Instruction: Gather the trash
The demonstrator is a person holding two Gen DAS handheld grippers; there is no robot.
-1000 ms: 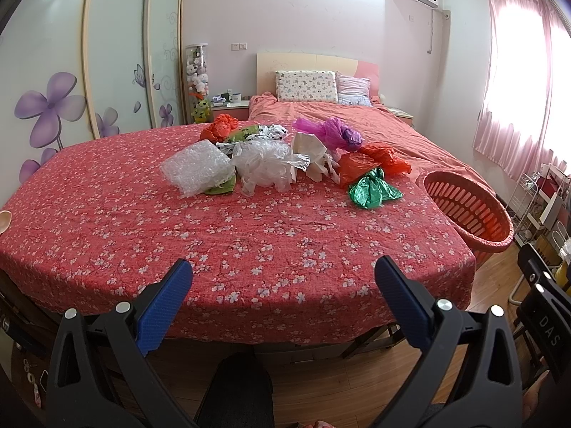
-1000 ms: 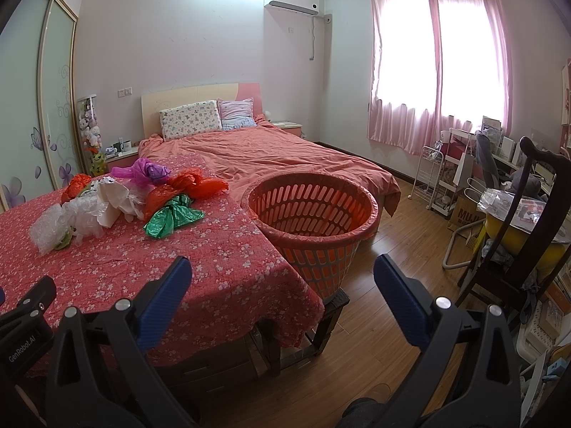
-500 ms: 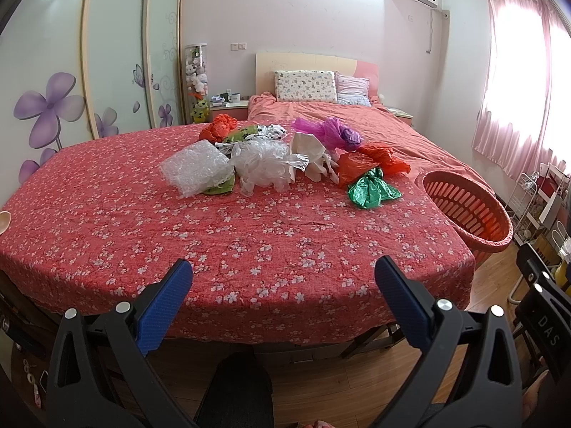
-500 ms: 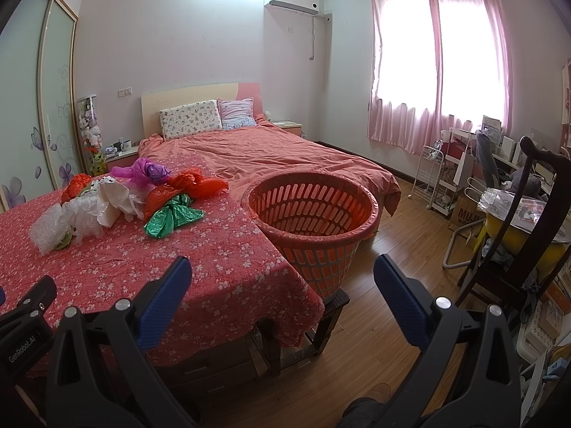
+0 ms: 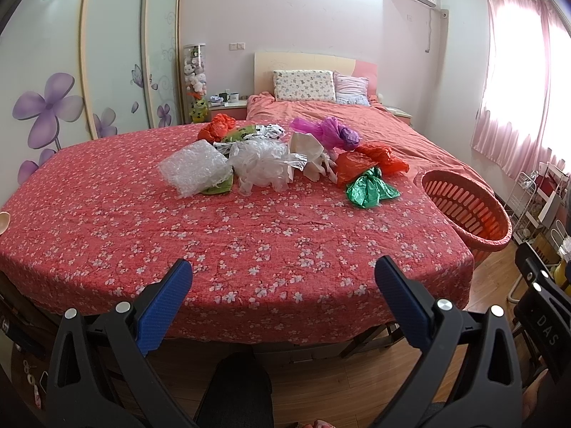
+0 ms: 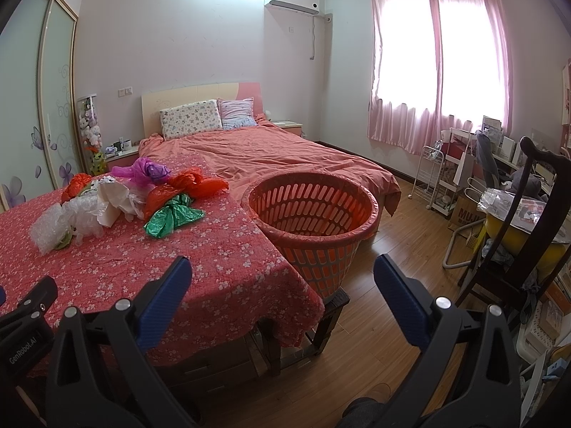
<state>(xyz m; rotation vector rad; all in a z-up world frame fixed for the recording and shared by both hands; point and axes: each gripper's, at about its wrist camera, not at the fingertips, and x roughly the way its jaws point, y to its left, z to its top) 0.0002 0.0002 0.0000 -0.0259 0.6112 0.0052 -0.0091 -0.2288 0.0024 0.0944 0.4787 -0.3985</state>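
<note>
Both tools hang short of the tabletop's near edge, empty; the left tool [image 5: 283, 278] has its blue pads spread wide over the flowered red cloth [image 5: 214, 228], and the right tool [image 6: 282, 276] is spread just as wide, aimed between the tabletop corner and the orange basket [image 6: 314, 214]; neither touches anything.

Trash lies in a loose heap toward the far side of the tabletop, well apart from both tools; a crumpled bubble wrap [image 5: 194, 171] sits at the left end, a clear plastic bag [image 5: 262, 164] just beside it, a white bag [image 5: 310, 155] next; behind these lie an orange bag [image 5: 217, 130] and a magenta and purple bag [image 5: 330, 130]; at the right end a red bag [image 5: 367, 158] touches a green bag [image 5: 369, 189], the piece nearest the basket.

The basket stands upright just off the tabletop's right edge, on a low dark stand [image 6: 335, 303], in front of the bed [image 6: 271, 157]; no trash shows inside it.
</note>
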